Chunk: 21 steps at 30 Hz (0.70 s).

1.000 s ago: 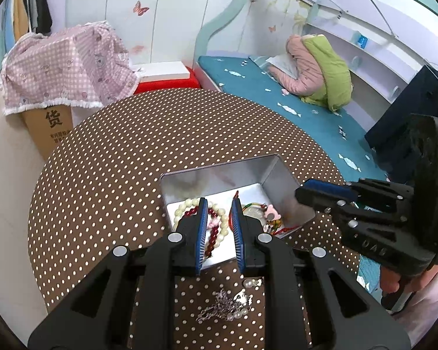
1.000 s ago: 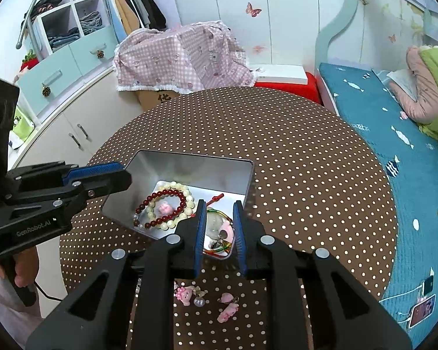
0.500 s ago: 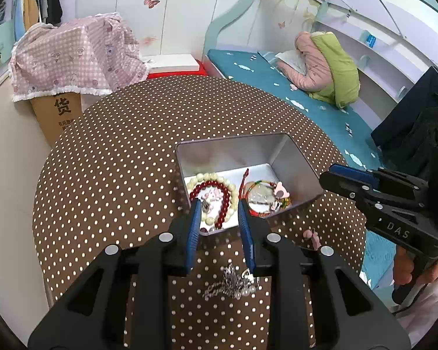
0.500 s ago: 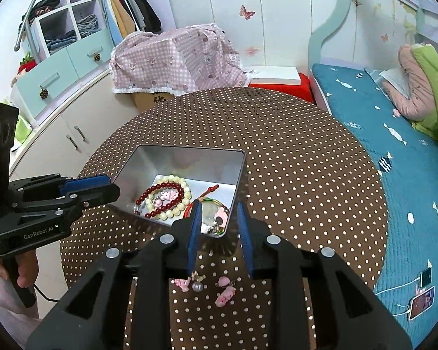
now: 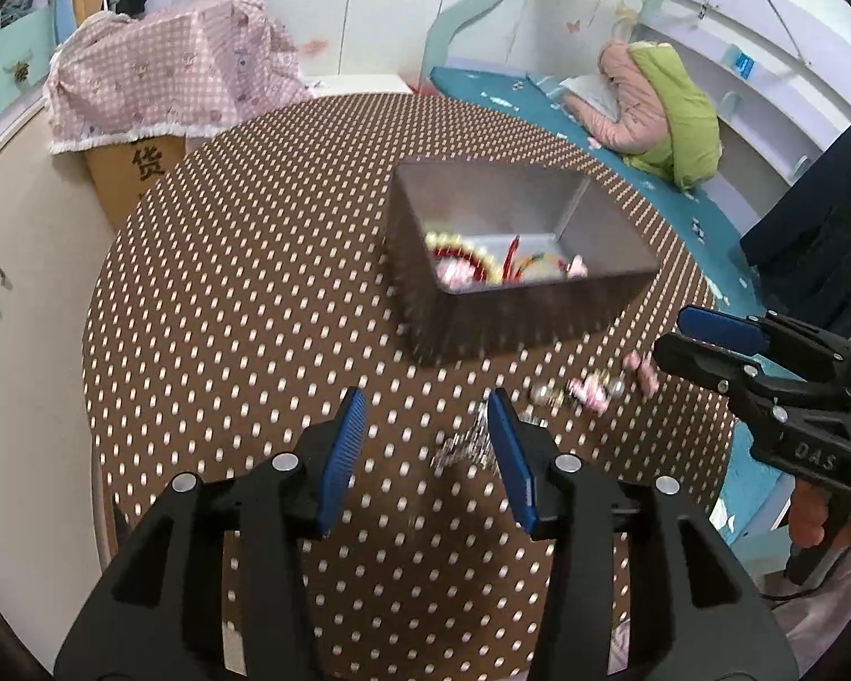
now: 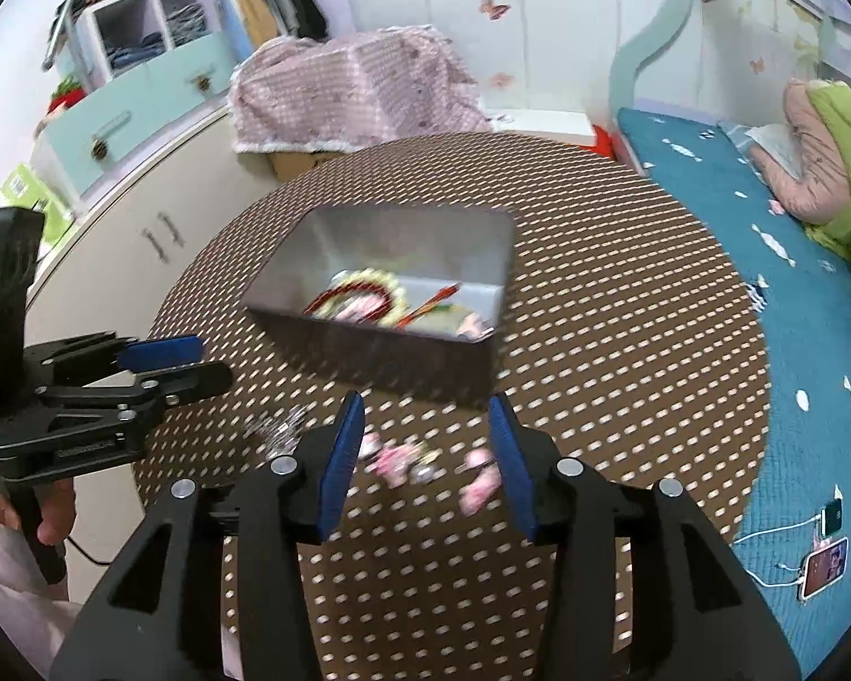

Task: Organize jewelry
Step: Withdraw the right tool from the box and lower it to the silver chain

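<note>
Fingers of both the left gripper (image 5: 425,425) and right gripper (image 6: 425,425) are spread wide, nothing held — pink charms (image 6: 403,462) and a silver piece (image 5: 465,445) are left on the table (image 5: 244,284) beside the metal tin (image 5: 516,318).

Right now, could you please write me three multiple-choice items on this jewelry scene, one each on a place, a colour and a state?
1. Where do the pink charms lie?
A. inside the tin
B. on the tablecloth in front of the tin
C. on the bed

2. What colour is the tablecloth?
A. brown with white dots
B. plain green
C. blue stripes

3. How do the right gripper jaws stand?
A. shut on a bracelet
B. shut on nothing
C. open

Answers:
1 B, they sit on the cloth on the near side of the metal tin.
2 A, dots cover the brown cloth.
3 C, a wide gap shows cloth and charms between the blue pads.
</note>
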Each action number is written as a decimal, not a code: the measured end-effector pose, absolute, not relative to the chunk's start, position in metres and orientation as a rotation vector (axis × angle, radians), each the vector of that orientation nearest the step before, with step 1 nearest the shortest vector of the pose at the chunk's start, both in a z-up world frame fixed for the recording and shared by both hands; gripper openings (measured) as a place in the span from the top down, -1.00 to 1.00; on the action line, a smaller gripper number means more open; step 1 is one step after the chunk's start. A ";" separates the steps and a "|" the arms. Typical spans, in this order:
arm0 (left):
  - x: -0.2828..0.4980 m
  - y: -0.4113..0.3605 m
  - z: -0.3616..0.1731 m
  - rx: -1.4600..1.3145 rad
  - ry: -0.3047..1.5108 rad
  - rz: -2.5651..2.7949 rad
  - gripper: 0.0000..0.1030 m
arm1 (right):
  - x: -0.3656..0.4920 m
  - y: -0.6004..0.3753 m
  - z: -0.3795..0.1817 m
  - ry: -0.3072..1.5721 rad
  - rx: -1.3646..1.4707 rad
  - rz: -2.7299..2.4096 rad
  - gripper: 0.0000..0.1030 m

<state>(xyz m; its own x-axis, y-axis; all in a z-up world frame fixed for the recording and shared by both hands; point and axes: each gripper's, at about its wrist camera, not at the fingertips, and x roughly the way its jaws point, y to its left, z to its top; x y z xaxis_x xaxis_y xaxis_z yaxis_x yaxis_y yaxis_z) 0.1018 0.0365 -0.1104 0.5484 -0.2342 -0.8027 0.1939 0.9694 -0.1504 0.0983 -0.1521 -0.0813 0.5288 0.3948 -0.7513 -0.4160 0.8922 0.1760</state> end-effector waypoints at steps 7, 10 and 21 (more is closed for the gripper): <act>0.083 0.047 -0.127 -0.068 0.994 -0.245 0.02 | 0.090 -0.115 -0.099 0.943 -0.066 0.616 0.34; 0.079 0.052 -0.133 -0.079 1.005 -0.246 0.00 | 0.090 -0.097 -0.107 0.963 -0.101 0.652 0.47; 0.079 0.061 -0.142 -0.099 1.021 -0.266 -0.05 | 0.093 -0.068 -0.119 0.984 -0.211 0.646 0.62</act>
<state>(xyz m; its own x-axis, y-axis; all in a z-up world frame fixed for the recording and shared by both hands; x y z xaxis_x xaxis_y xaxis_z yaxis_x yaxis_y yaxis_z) 0.0795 0.0610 -0.1417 0.4936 -0.2652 -0.8283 0.1730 0.9633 -0.2053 0.0934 -0.0680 -0.1195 0.3859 0.4110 -0.8259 -0.5949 0.7952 0.1177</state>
